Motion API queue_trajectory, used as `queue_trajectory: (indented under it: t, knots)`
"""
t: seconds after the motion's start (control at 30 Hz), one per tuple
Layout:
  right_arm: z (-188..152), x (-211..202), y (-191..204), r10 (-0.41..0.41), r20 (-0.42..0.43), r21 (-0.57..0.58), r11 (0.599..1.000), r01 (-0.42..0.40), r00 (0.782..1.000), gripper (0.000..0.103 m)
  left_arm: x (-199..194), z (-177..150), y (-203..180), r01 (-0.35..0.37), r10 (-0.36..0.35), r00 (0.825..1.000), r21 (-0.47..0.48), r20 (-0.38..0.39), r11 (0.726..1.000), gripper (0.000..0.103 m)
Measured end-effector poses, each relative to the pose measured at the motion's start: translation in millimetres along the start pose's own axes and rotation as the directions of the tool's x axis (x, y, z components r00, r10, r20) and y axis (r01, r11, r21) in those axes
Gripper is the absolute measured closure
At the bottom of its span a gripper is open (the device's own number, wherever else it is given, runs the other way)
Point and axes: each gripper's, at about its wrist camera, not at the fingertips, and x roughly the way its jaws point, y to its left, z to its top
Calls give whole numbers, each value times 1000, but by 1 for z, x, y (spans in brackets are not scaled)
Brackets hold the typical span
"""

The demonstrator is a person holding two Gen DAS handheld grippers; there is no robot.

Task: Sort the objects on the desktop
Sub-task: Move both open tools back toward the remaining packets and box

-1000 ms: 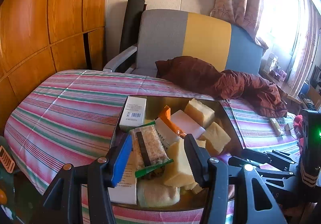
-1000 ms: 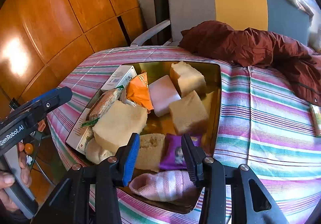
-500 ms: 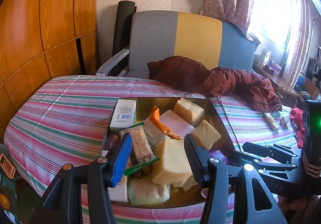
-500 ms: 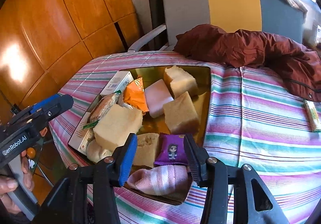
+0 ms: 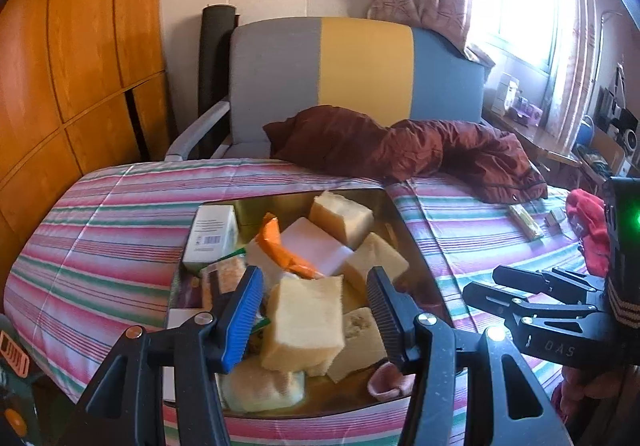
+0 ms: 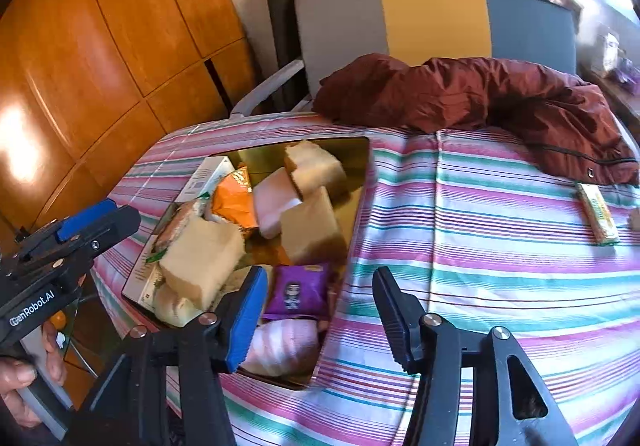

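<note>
A gold tray (image 5: 394, 206) (image 6: 362, 150) on the striped cloth holds several yellow sponges (image 5: 306, 326) (image 6: 202, 260), a pink block (image 5: 316, 246) (image 6: 272, 202), an orange packet (image 5: 280, 246) (image 6: 234, 200), a white box (image 5: 212, 232), a purple packet (image 6: 296, 292) and a pink striped sock (image 6: 280, 348). My left gripper (image 5: 314, 310) is open and empty above the tray's near end. My right gripper (image 6: 320, 314) is open and empty over the tray's near right corner. A yellow-green bar (image 5: 526, 222) (image 6: 598, 214) lies loose on the cloth at the right.
A dark red jacket (image 5: 420, 146) (image 6: 480, 94) lies at the table's back against a grey, yellow and blue chair (image 5: 360, 70). A red cloth (image 5: 588, 230) sits at the far right. Wooden panels (image 5: 60, 66) stand on the left.
Both grippers have pulled back and lifted from the tray. The right one has swung to the right, toward the striped cloth. Both stay open and empty.
</note>
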Motion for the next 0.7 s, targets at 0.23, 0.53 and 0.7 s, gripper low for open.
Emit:
queue_trajectory:
  t: [0.23,0.53,0.7]
  knots:
    - [1,-8,-30,-57,3,19,998,57,998,46,7,6,-28,38,-38,999,59,-9,998,48]
    - [0,-21,-76,-143,-6,55,988,143,990,45,23,13,-67,97,-94,995,127,-31,987,48]
    - [-3,-28,-106,-189,-14,91,978,190,982,44,29,16,-91,131,-125,991,167,-45,977,48]
